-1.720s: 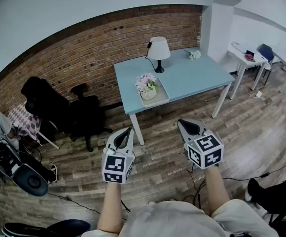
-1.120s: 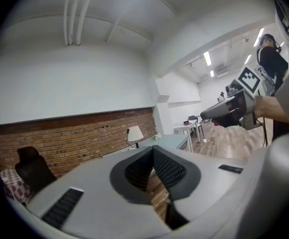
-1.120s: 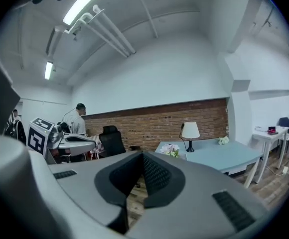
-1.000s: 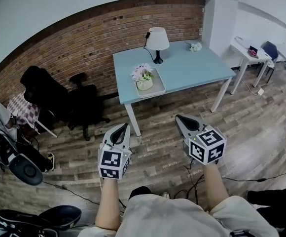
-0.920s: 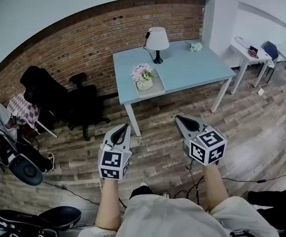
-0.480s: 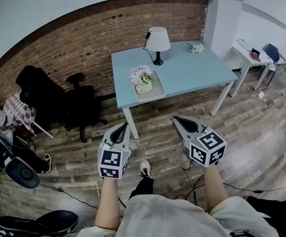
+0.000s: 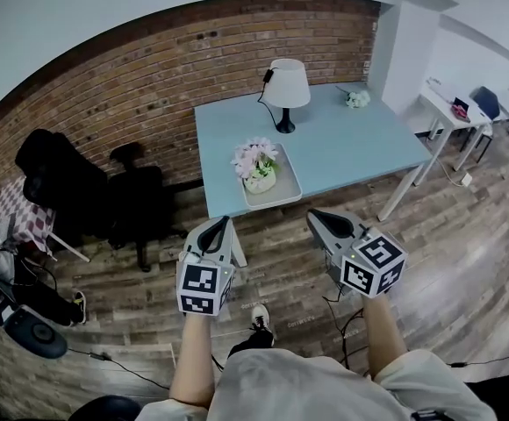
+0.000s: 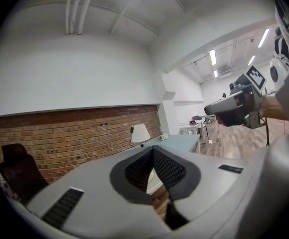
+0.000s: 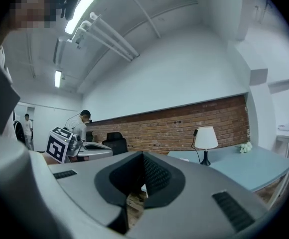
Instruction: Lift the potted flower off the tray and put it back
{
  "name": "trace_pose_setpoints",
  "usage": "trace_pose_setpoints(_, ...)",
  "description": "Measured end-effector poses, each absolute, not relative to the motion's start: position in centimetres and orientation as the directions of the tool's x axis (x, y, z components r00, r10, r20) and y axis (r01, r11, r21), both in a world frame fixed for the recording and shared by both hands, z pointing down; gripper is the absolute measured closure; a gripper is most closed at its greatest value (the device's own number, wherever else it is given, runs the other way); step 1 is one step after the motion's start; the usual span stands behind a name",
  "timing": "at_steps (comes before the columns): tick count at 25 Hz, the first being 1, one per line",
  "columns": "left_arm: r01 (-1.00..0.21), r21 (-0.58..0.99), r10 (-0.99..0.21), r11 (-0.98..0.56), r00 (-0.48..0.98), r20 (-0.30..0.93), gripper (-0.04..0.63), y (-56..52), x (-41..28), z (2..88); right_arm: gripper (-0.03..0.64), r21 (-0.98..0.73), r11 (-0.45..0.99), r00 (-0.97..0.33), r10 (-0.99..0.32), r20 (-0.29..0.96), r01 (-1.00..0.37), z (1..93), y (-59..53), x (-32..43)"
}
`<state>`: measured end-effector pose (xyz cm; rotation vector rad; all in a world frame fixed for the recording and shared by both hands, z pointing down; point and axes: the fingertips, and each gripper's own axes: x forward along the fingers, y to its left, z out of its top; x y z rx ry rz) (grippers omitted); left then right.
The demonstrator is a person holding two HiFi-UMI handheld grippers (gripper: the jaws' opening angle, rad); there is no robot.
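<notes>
A potted flower with pale pink blooms in a light pot stands in a white tray near the front edge of a light blue table. My left gripper is held over the floor just short of the table's front edge, jaws shut and empty. My right gripper is level beside it, also shut with nothing in it, its tip near the tray's front right corner. In the left gripper view the right gripper shows at the upper right. Both gripper views have the flower hidden behind their own jaws.
A white table lamp and a small white flower bunch stand at the back of the table. Black office chairs sit to the left before a brick wall. White desks are at the right. A shoe shows below on the wood floor.
The table, tray and flower have drawn closer and larger in the head view as both grippers moved forward toward them. Both stayed shut.
</notes>
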<state>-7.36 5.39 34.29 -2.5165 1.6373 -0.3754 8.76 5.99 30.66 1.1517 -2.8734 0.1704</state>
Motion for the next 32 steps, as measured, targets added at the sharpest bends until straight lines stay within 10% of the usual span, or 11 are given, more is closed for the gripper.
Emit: trace_pose_setpoints(32,-0.823,-0.129,-0.814,-0.554,0.502,0.291,0.489,-17.1,-11.5,42.4,0.519,-0.024,0.63,-0.611,-0.743,0.274,-0.776,39.6,-17.1,4.0)
